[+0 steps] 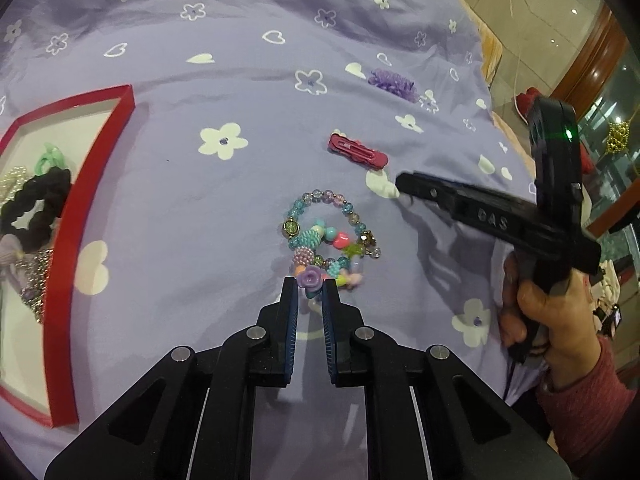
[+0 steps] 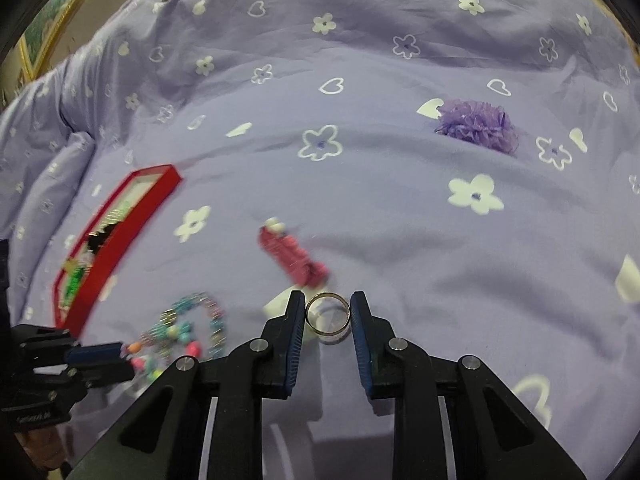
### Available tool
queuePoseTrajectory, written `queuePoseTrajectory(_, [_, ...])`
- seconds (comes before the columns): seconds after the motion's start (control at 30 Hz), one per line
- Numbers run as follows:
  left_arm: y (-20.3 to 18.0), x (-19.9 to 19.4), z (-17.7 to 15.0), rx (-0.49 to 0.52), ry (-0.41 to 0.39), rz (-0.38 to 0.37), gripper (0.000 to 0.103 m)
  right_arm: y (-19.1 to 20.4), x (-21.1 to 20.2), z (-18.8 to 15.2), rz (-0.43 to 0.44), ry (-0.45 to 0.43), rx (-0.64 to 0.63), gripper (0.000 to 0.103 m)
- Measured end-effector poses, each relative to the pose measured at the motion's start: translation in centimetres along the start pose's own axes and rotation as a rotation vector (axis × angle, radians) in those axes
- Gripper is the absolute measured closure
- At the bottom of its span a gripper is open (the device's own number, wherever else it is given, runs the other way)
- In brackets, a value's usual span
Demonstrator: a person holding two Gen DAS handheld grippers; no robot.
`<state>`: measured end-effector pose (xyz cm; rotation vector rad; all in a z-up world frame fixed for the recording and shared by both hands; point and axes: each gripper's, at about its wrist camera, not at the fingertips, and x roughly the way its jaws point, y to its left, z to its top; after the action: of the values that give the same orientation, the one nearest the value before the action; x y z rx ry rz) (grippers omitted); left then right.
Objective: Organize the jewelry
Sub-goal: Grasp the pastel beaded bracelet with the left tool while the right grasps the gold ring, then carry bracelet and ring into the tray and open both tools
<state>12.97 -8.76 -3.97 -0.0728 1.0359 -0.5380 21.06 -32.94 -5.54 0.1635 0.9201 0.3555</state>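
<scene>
One red tray, two beaded bracelets, one pink hair clip, one purple scrunchie, one ring

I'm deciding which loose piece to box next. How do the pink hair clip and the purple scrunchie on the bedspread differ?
The pink hair clip is flat, long and rigid-looking; the purple scrunchie is a frilly, puffy clump. The clip lies nearer both grippers, the scrunchie farther back. Both rest loose on the bedspread, outside the red box.
</scene>
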Motion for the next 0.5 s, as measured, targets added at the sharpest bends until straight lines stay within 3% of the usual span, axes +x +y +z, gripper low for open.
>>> queuePoseTrajectory(0.23, [0.4, -2.1, -0.7, -0.004, -0.035, 0.023, 0.093, 1.7, -2.1, -1.6, 0.081, -0.009, 0.042, 0.08])
queuePoseTrajectory(0.5, [1.3, -5.3, -1.4, -0.025, -0.096, 0.044, 0.093, 5.9, -3.4, -2.1, 0.166, -0.019, 0.008, 0.08])
